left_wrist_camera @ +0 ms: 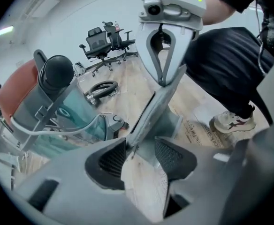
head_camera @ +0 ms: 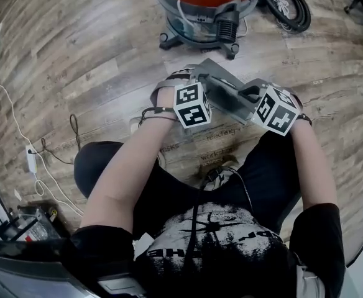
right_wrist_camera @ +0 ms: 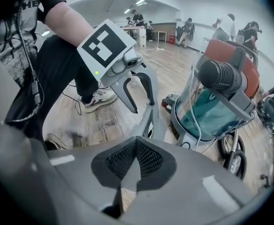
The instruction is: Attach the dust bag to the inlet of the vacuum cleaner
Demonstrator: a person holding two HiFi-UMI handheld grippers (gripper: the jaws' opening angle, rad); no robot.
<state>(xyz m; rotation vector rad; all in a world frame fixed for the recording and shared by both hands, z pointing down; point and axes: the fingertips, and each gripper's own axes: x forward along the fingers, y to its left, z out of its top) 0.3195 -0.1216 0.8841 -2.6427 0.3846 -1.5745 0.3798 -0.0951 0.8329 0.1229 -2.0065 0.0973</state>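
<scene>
**Bag collar held up between the grippers, vacuum straight ahead**

- Right gripper (right_wrist_camera: 136, 144): jaws together, pinched on one edge of the dust bag's grey collar plate (head_camera: 224, 93). It alone carries the plate.
- Left gripper (left_wrist_camera: 138, 150): jaws apart. The opposite edge of the plate runs between the pads, which do not press on it.
- The plate is lifted off the floor (head_camera: 94, 54), edge-on to both gripper views, its long axis running from one gripper to the other. The printed brown paper (head_camera: 215, 154) lying below looks like the bag's body.
- Vacuum cleaner (head_camera: 206, 8): upright, orange lid on, well apart from the plate across bare floor and directly ahead of both grippers. Its black port (head_camera: 229, 25), probably the inlet, faces the person.
- Neither hand is clearly nearer. Judgement: the left should close first, then both carry the plate forward.
</scene>
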